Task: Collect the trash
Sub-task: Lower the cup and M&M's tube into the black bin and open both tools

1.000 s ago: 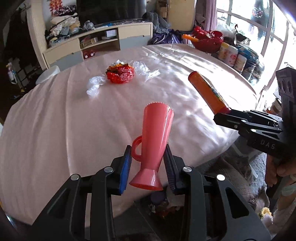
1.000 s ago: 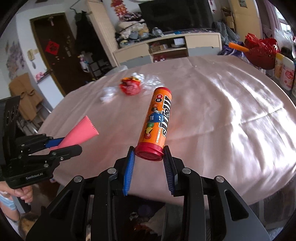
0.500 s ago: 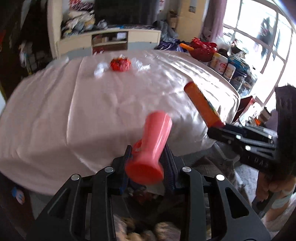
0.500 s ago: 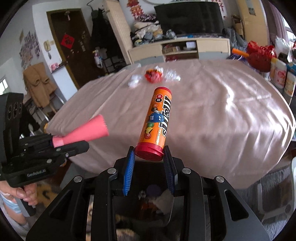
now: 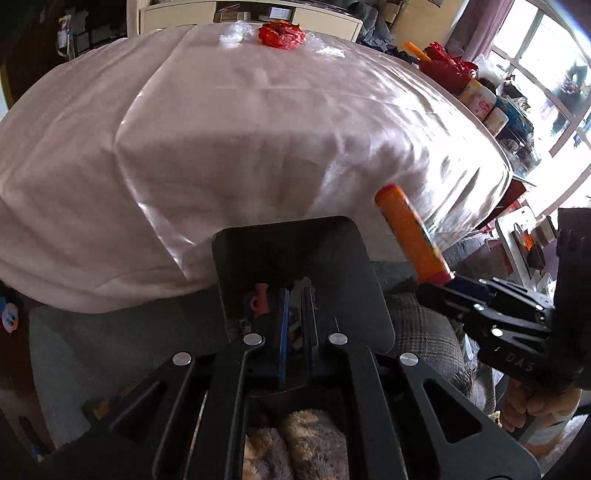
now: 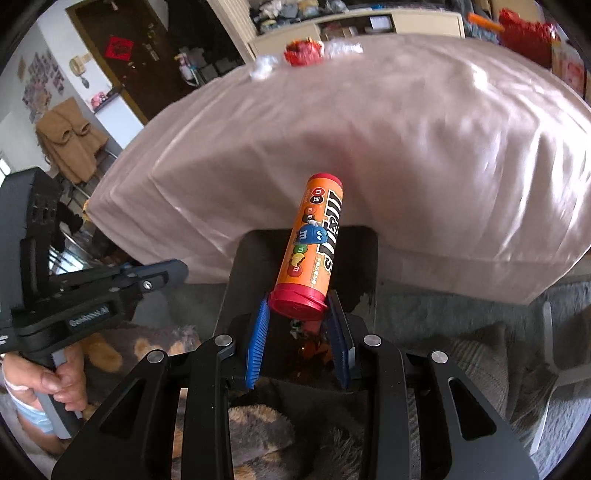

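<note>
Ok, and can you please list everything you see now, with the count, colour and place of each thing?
M&M's tube: one, orange with red cap, held above the bin.
bin: one, black, on the floor against the table edge.
cup: one, pink, inside the bin, partly hidden.
crumpled wrapper: one, red, far side of the table.
plastic scraps: two, clear, one on each side of the red wrapper.
table: one, pale pink cloth.
left gripper: black, blue pads, shut and empty, over the bin.
right gripper: black, blue pads, shut on the tube's cap end.
</note>
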`<state>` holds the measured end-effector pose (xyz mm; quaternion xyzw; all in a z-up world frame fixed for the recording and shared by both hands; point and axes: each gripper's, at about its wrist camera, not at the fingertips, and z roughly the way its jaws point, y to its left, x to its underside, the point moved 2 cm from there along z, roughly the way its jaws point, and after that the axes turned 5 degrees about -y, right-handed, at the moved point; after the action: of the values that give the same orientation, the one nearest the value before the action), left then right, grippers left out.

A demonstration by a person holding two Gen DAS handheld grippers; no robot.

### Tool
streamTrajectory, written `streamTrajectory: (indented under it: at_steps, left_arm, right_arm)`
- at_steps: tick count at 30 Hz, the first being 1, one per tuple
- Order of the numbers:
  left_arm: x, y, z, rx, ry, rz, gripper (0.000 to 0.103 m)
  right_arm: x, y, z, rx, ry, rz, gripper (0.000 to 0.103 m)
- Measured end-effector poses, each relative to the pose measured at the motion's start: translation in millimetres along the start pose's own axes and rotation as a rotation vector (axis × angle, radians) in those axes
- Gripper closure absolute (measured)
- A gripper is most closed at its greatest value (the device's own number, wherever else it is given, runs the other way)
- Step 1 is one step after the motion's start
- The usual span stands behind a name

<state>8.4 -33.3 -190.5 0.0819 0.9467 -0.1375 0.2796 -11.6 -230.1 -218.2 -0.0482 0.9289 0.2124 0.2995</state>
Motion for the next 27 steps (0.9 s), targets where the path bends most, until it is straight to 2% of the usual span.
streamTrajectory:
  at_steps: [4,7,8,9,10,11,12,13,14,15,17,20,27]
  left_arm:
    - [2.5,5.9,-0.1,-0.009,0.007,-0.008,0.098]
    - [3.3,8.6,-0.2,-0.02,0.012,-0.015,0.096]
    - [3.3,9.6,-0.4,-0.024,0.013,-0.02,0.089]
    - [3.1,11.0,-0.3,-0.028,0.014,-0.026,0.084]
    - [3.1,12.3,-0.2,-0.036,0.014,-0.03,0.075]
    - [3.1,13.5,-0.4,-0.047,0.013,-0.031,0.063]
    - [2.8,13.7,-0.5,-0.055,0.011,-0.031,0.056]
    - [2.4,14.0,-0.8,-0.064,0.009,-0.03,0.042]
    - [2.4,14.4,-1.1,-0.072,0.006,-0.029,0.032]
    - [2.0,14.7,-1.7,-0.079,0.002,-0.027,0.03]
    - [1.6,15.1,-2.1,-0.083,-0.001,-0.028,0.023]
    - [0.2,16.4,-2.6,-0.092,-0.005,-0.031,0.019]
    - [-5.9,17.6,-11.1,-0.08,-0.022,-0.04,0.018]
  right_arm:
    - [3.5,0.9,6.8,0.004,0.035,-0.01,0.07]
    - [6.9,0.8,15.0,0.015,0.071,-0.012,0.067]
    - [7.9,-0.1,17.1,0.019,0.078,-0.005,0.061]
    - [6.9,0.0,19.2,0.025,0.079,-0.004,0.042]
    - [7.9,-1.0,18.9,0.043,0.071,-0.01,0.024]
    - [8.4,-1.5,17.5,0.067,0.057,-0.023,0.019]
    - [8.1,-1.4,16.3,0.083,0.047,-0.035,0.016]
    - [7.2,-2.3,16.0,0.09,0.046,-0.041,0.015]
    - [6.6,-3.3,15.7,0.098,0.045,-0.043,0.012]
    - [6.0,-4.3,15.1,0.109,0.042,-0.044,0.007]
    - [4.9,-7.5,13.6,0.142,0.03,-0.052,0.005]
    - [3.8,-14.2,13.1,0.144,0.033,-0.031,0.005]
    - [-4.0,-22.8,10.7,0.137,0.028,0.004,0.005]
